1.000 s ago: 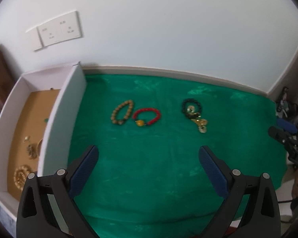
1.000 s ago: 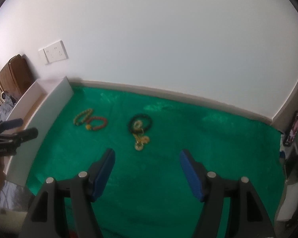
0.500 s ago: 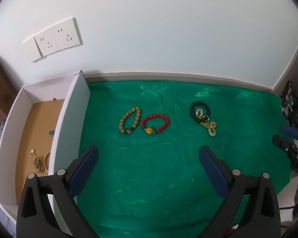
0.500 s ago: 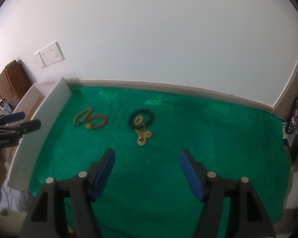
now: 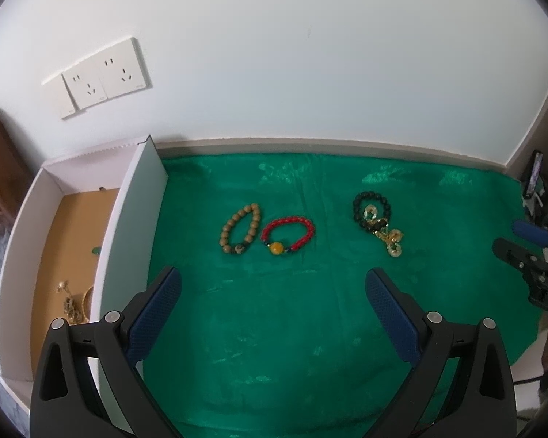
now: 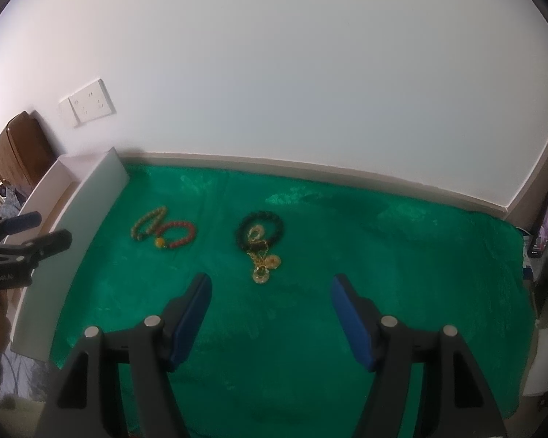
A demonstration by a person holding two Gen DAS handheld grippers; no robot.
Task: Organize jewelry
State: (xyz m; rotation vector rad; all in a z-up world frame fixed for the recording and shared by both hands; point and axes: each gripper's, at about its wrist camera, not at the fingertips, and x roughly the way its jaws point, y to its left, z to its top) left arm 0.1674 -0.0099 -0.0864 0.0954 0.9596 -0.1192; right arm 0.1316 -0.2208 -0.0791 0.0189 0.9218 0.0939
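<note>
Left wrist view: box point(image 5: 139, 219) shows less vs earlier; both grippers' fingers wide apart, nothing held.

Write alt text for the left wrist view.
Three bead bracelets lie on a green cloth: a tan one touching a red one, and a black one with gold charms apart to the right. The open left gripper hovers empty in front; a white box stands left.
</note>
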